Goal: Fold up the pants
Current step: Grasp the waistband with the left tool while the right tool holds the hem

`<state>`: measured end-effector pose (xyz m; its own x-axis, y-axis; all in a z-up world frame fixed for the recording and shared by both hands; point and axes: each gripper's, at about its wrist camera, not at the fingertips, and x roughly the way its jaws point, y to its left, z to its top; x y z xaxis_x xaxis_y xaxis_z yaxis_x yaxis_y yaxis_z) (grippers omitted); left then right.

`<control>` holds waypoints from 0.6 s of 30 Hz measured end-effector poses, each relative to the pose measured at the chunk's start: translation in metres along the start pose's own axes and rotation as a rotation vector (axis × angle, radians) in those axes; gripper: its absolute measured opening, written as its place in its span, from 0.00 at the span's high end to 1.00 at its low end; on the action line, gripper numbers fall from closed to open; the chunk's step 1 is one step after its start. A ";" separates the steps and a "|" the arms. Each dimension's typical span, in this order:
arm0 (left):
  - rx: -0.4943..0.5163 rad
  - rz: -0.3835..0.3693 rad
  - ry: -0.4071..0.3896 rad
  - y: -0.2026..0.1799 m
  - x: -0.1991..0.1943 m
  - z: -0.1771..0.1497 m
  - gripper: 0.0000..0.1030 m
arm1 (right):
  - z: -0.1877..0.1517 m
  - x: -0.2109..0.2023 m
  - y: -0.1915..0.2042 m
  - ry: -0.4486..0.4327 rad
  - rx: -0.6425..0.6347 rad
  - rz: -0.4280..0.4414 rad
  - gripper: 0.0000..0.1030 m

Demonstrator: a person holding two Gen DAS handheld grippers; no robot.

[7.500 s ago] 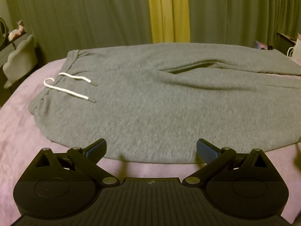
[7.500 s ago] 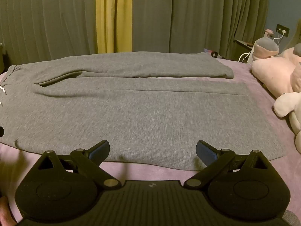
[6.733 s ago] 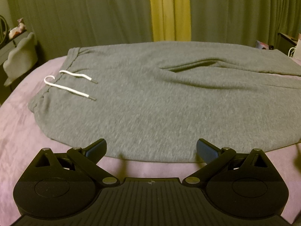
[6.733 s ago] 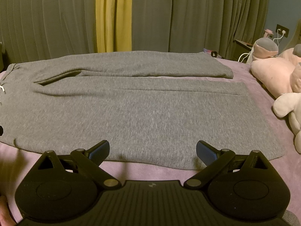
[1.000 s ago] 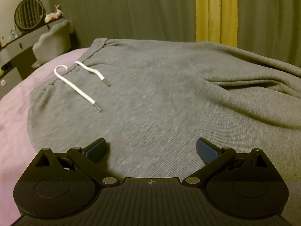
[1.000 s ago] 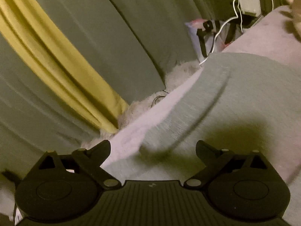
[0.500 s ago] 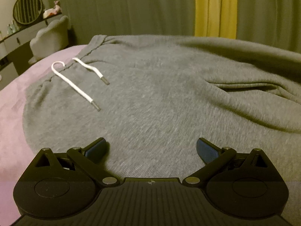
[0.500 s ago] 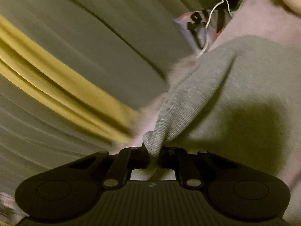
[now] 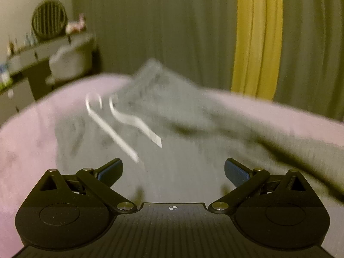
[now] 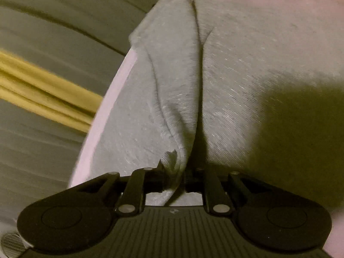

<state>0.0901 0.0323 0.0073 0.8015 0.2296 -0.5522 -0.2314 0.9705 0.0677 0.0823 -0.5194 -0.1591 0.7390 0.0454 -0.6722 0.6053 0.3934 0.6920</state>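
Note:
Grey sweatpants lie on a purple bed cover, their white drawstring blurred by motion. My left gripper hovers open just above the waist part, with nothing between its blue pads. In the right wrist view my right gripper pinches a bunched edge of the pants' fabric, and a ridge of cloth runs away from its fingers over the flat part of the pants. Its jaws are starting to open a little, with the fabric still between them.
Grey-green curtains with a yellow strip hang behind the bed. At the far left stand a dresser with a round object and a pale chair. The purple cover shows beyond the pants.
My right gripper went from open to shut on the pants' edge and swept sideways, dragging the cloth along. The left gripper rose, and the pants under it shifted and bunched.

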 end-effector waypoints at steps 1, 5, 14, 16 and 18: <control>0.012 -0.003 -0.020 -0.002 0.000 0.012 0.00 | -0.002 0.001 0.002 -0.007 -0.042 -0.007 0.87; 0.057 -0.083 0.008 -0.021 0.037 0.090 0.00 | -0.010 -0.002 0.007 -0.031 -0.104 -0.005 0.87; -0.066 -0.025 0.436 -0.044 0.234 0.176 0.00 | 0.005 0.002 -0.015 -0.053 -0.104 0.071 0.86; -0.031 0.004 0.490 -0.046 0.258 0.174 0.00 | 0.005 0.002 -0.016 -0.069 -0.112 0.081 0.86; 0.009 0.055 0.543 -0.049 0.279 0.169 0.00 | 0.003 0.002 -0.017 -0.085 -0.124 0.087 0.85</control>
<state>0.4183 0.0612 -0.0091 0.3882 0.2115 -0.8970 -0.2587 0.9592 0.1142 0.0740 -0.5287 -0.1716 0.8123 0.0087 -0.5832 0.5010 0.5016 0.7053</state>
